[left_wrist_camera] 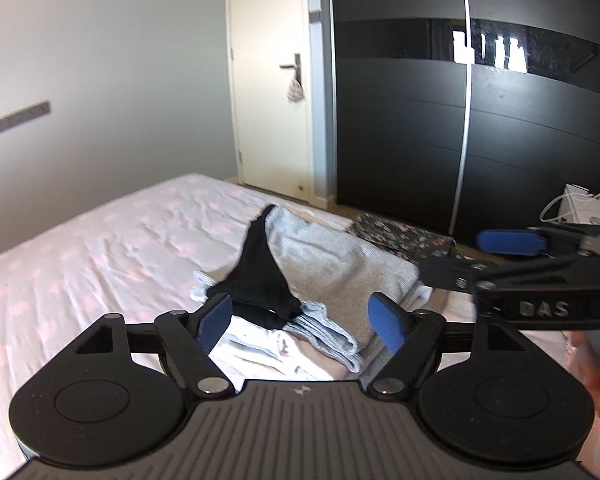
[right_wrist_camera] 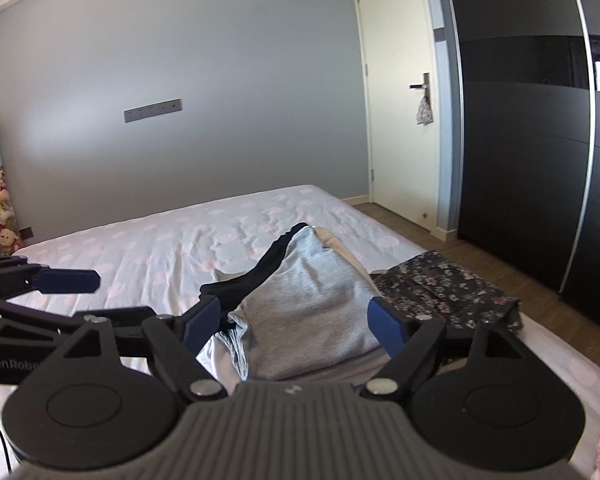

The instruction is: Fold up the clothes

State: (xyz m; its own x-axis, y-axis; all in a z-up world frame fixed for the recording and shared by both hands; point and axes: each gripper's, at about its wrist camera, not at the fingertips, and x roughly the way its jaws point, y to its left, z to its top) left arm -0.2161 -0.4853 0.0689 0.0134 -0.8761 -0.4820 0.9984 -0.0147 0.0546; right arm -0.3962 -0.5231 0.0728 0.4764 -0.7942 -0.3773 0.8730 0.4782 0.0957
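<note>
Both grippers spread, empty: left gripper (left_wrist_camera: pixel 302 320), right gripper (right_wrist_camera: pixel 296 326) above grey garment (right_wrist_camera: pixel 308 304). Black garment (left_wrist_camera: pixel 260 276) draped on pile; lifting by edge likely avoids disturbing the pile.

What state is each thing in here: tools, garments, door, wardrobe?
Left tool: open, empty.
Right tool: open, empty.
Grey garment: folded, on the bed.
Black garment: unfolded, draped over the grey one.
Floral garment: folded flat.
Door: closed.
Wardrobe: closed.
</note>
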